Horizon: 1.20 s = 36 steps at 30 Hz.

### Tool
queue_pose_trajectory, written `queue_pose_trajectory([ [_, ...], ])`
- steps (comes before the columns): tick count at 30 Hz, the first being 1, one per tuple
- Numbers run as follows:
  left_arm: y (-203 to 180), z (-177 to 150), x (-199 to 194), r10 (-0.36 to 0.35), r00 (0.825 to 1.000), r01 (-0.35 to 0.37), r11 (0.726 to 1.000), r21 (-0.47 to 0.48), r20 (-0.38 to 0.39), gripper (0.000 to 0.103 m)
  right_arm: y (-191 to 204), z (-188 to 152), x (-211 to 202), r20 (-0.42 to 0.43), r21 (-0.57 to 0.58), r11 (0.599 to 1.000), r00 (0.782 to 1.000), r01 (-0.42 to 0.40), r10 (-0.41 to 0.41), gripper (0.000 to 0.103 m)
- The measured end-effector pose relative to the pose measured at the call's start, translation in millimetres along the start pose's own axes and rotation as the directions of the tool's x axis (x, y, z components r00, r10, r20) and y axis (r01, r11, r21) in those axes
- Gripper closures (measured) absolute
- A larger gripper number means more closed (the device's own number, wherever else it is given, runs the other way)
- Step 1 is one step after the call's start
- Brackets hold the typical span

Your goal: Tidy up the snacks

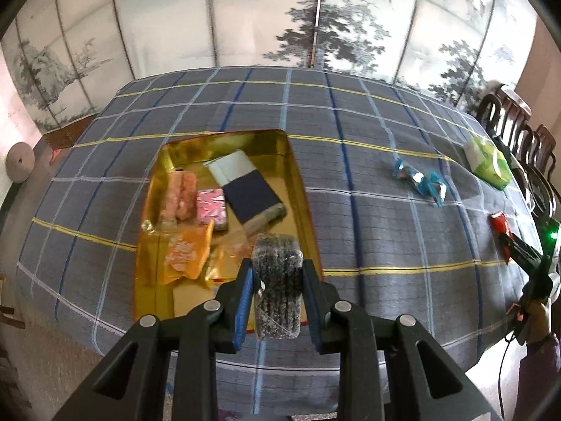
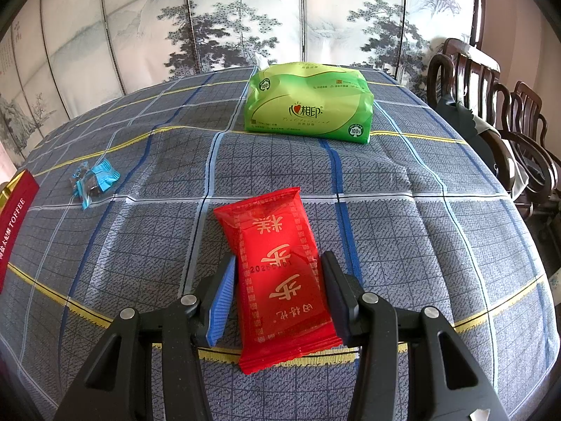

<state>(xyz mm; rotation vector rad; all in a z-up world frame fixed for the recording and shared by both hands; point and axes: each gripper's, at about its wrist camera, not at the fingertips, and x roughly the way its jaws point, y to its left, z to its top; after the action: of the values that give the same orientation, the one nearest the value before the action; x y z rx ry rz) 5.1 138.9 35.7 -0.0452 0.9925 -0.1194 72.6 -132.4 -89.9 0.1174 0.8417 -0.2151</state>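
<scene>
L gripper is pinching a clear plastic pack of dark seeded biscuits between its blue-padded fingers, held above the near right corner of the open gold rectangular tin. The tin sits on the grey-blue plaid tablecloth w/ several snacks already inside: a navy and white flat packet, a pink foil-wrapped block, a peach-coloured wrapped roll and an orange crinkled wrapper.

R gripper straddles a red plastic snack packet with gold characters that lies flat on the cloth; the right finger is against the packet's edge, the blue left pad stands just off it, so whether it is actually clamped I cannot tell (a narrow strip of cloth shows on that side).

Beyond the red packet, a green soft tissue pack sits near the far edge. Blue-wrapped candies lie to the left, apart from both. A red box edge marked TOFFEE shows at the far left of the R view.
</scene>
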Motion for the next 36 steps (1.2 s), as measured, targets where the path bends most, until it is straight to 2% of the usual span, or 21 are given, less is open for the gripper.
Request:
queue_pose_trajectory([
  [16,20,0,11,0.021,1.0,-0.021,0.999,-0.029,-0.012,0.076,6,1,3,-0.002,-0.003,1.0,1.0,0.007,-0.007,0.058],
  [36,21,12,25,0.044,0.999,-0.044,0.999,-0.012,-0.013,0.076,13,3,8,-0.005,-0.01,1.0,1.0,0.019,-0.019,0.057],
])
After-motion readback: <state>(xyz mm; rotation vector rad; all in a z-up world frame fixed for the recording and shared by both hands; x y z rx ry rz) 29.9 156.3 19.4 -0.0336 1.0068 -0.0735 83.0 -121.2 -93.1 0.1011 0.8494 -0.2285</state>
